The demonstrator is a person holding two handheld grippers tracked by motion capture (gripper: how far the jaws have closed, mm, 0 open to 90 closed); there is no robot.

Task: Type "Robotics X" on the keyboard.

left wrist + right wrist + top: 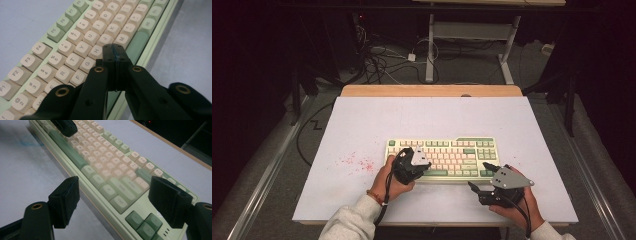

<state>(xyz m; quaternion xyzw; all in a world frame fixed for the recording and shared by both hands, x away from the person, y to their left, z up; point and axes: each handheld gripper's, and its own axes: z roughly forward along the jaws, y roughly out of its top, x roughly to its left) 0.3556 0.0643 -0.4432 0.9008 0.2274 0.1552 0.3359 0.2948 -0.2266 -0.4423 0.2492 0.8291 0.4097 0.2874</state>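
The white tabletop (362, 120) carries a pale green keyboard with cream and green plastic keys (447, 150) near its middle, long axis running left to right, key legends facing the near edge (so it reads from the person's side). The left gripper (115, 53), its 2 jaws pressed together, hovers over the letter keys, likely to press one. The right gripper (113, 202), jaws apart, waits at the keyboard's near right corner.

Probably a lab: dark curtains (257, 60), floor cables (382, 62)
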